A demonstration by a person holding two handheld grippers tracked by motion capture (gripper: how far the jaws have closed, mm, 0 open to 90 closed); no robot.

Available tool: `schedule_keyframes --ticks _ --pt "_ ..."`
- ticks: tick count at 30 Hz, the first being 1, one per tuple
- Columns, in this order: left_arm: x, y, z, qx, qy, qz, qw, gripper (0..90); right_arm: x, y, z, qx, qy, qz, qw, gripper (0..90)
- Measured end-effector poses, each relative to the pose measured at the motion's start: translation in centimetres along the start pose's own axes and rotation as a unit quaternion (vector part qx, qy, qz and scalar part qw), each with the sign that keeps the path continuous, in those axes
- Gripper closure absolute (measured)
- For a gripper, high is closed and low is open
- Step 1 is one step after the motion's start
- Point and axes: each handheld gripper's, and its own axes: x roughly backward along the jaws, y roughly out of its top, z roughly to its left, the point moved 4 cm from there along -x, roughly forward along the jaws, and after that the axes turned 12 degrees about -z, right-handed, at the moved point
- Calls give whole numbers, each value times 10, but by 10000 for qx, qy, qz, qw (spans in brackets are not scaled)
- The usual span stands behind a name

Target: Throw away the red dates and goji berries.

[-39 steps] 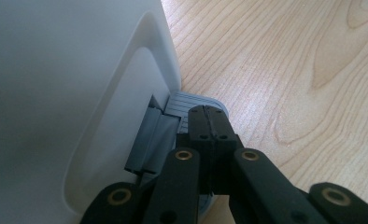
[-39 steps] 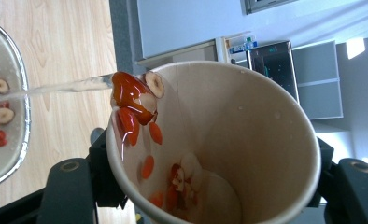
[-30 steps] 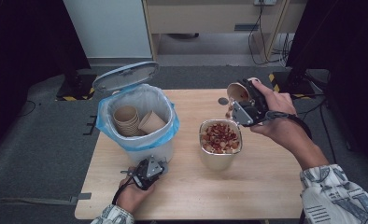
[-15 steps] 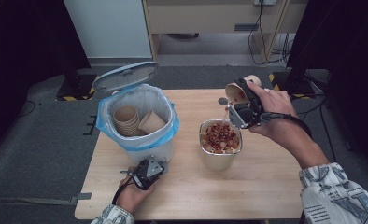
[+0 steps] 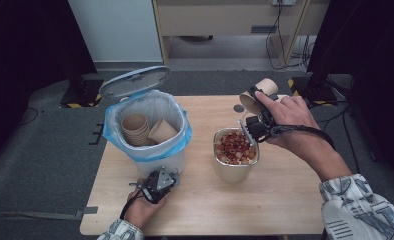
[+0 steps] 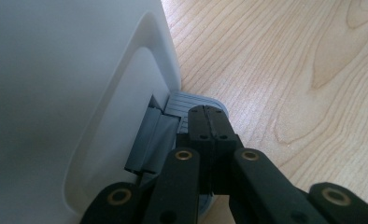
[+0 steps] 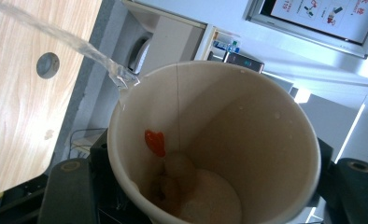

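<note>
My right gripper [image 5: 254,104] is shut on a brown paper cup [image 5: 258,94], tipped on its side above the far edge of a metal container [image 5: 227,169] full of red and tan food scraps [image 5: 235,145]. In the right gripper view my right gripper [image 7: 210,196] clasps the cup [image 7: 257,130]; a red scrap [image 7: 155,142] and pale lumps cling inside it, and a thin stream of liquid [image 7: 79,44] runs off the rim. My left gripper [image 5: 166,174], shut and holding nothing, has the tips of its jaws pressed on the grey pedal [image 6: 191,100] of the white bin [image 5: 162,161].
The bin's lid [image 5: 135,80] stands up, and stacked paper cups [image 5: 135,127] lie inside its blue liner. A round cable hole [image 5: 238,108] sits in the wooden table [image 5: 285,200] near the cup. Dark floor and stands surround the table.
My right hand has shifted slightly with the cup above the container. The left gripper has stayed on the pedal.
</note>
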Motion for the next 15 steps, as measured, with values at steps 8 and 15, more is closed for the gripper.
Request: schedule_keyframes --ticks 8,15 --pt "0 0 0 -3 0 1 10000 898 0 2 -2 106 -61 30 9999 315" --pt "0 0 0 -4 2 7 10000 898 6 2 -9 19 -165 -42 9999 316"
